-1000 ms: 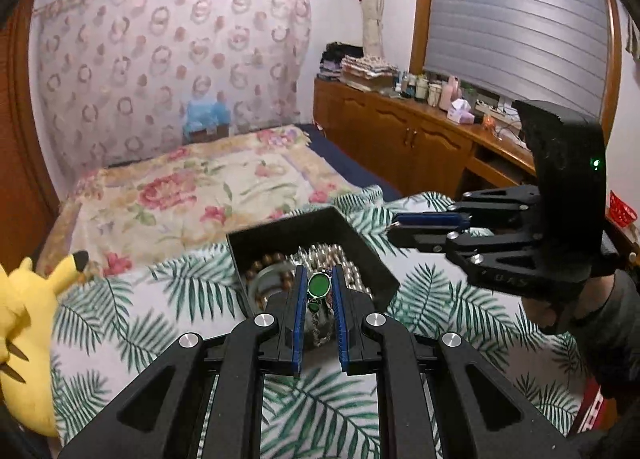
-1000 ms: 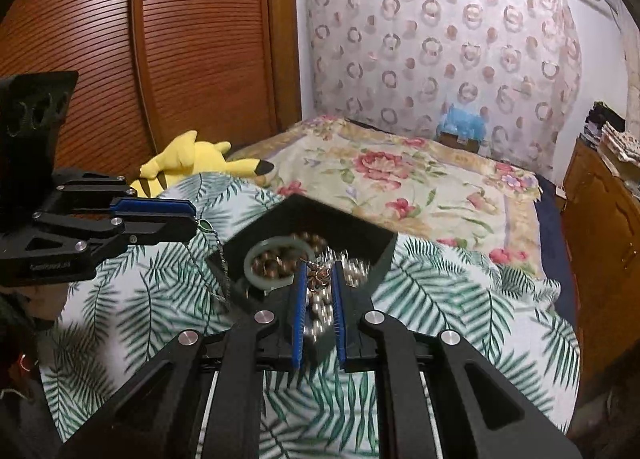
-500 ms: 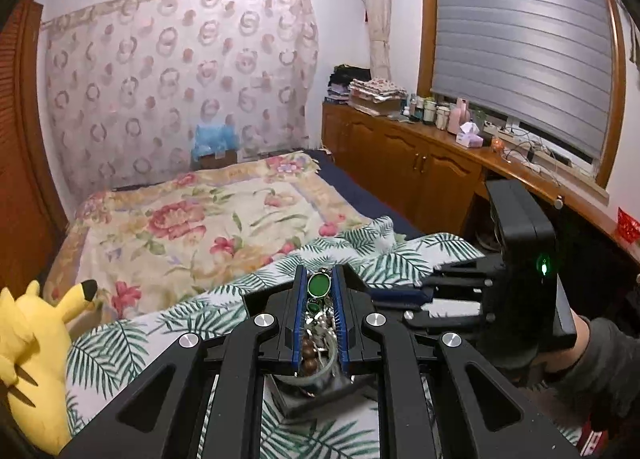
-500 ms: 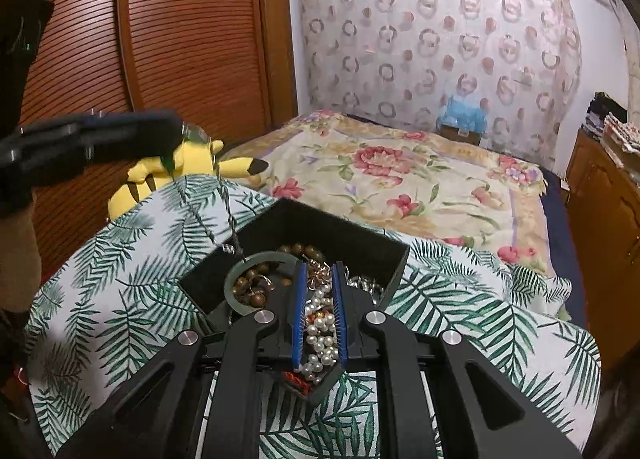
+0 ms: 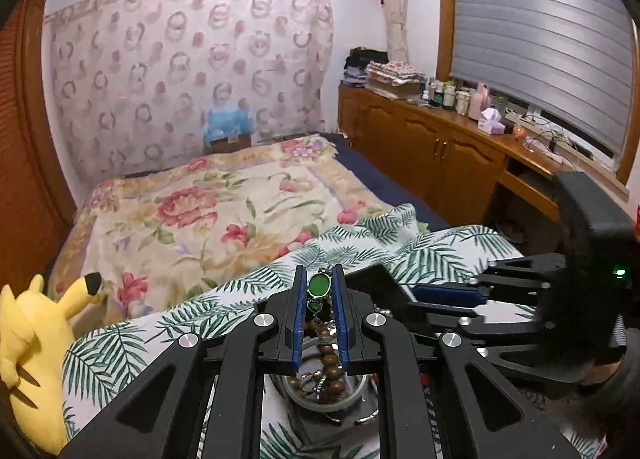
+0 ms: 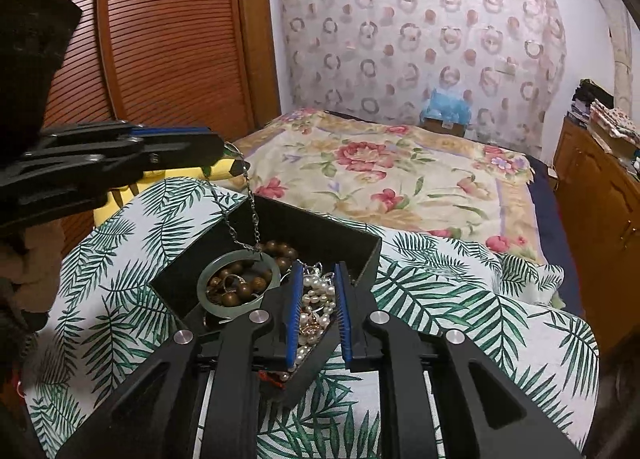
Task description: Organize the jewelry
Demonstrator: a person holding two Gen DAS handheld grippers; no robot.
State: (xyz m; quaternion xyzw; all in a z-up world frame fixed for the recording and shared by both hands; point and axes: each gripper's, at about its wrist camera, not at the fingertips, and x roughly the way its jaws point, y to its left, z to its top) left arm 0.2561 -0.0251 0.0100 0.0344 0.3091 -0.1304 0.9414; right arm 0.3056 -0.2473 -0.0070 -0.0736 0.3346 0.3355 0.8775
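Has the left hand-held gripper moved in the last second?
Yes. In the right wrist view the left hand-held gripper has risen against the box, lifting the necklace above it.

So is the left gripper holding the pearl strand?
No, the left gripper is shut on a green-stone chain, while the pearls lie in the box.

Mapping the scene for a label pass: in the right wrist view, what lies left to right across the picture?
Left claw gripping the chain necklace → jade bangle in the black box → pearl strand between the right claw's fingers → wooden cabinet.
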